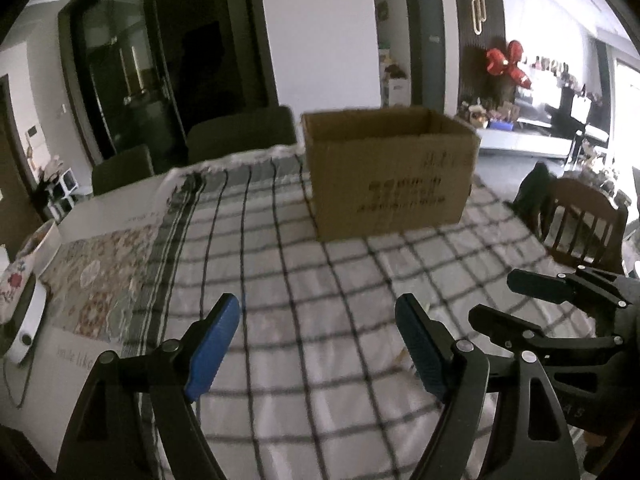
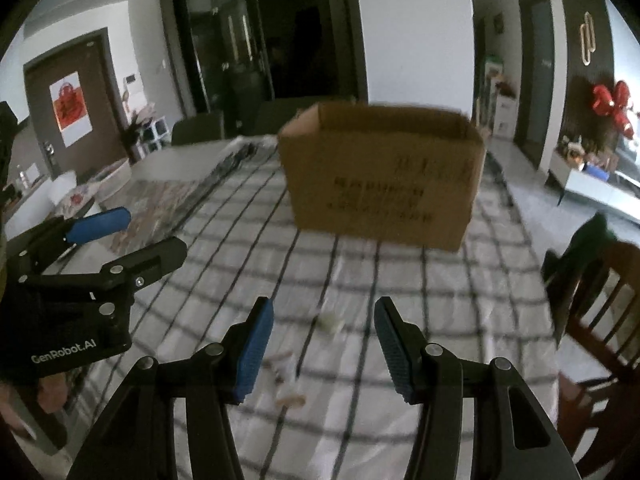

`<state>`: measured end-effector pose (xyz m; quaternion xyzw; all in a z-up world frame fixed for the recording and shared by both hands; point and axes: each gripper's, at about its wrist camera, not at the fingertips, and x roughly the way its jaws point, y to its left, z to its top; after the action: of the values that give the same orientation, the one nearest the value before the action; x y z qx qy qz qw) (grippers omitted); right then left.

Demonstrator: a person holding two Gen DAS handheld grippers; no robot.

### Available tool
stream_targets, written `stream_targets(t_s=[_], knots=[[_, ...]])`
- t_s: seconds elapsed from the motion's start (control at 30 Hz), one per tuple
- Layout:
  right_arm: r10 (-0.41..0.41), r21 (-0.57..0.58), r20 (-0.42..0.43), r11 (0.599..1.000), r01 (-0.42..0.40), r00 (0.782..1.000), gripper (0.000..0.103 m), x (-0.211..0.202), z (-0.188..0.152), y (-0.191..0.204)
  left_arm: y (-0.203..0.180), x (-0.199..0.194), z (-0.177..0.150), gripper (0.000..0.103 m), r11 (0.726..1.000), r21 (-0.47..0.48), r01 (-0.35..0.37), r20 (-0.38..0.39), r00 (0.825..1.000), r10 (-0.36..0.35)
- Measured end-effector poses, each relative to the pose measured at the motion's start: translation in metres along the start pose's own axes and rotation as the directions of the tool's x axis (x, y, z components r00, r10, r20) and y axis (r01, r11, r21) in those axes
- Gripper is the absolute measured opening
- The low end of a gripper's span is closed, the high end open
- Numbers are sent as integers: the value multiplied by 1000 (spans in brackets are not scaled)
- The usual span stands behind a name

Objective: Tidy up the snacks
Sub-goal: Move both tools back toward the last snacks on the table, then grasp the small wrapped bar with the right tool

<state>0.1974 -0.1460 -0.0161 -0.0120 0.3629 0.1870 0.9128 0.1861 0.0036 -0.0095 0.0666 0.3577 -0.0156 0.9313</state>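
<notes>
Left wrist view: left gripper spread wide, nothing between the ribbed blue pads. It hangs above a checked cloth — black grid on white, soft and wrinkled. Open-top cardboard box, corrugated brown with dark blurred print, stands upright on the cloth ahead. Right gripper just beside, at right.

Right wrist view: right gripper also parted, holding nothing. Small pale snack pieces lie on the cloth between its fingers — too blurred to tell wrapper or shape. Box well ahead; wooden slatted chair at right.
</notes>
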Motion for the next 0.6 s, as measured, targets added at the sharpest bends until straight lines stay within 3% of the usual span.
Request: stream_targets(t_s=[0.4,0.6], knots=[[57,-49,-168,997,-66,984,35,44,-35,20,9,29,-47,80,999,-39,-1,-143,990,-4],[61,-76,-219,994,-79,974,31,63,-42,27,11,43,-58,80,998,-56,1,-183,983,-11]])
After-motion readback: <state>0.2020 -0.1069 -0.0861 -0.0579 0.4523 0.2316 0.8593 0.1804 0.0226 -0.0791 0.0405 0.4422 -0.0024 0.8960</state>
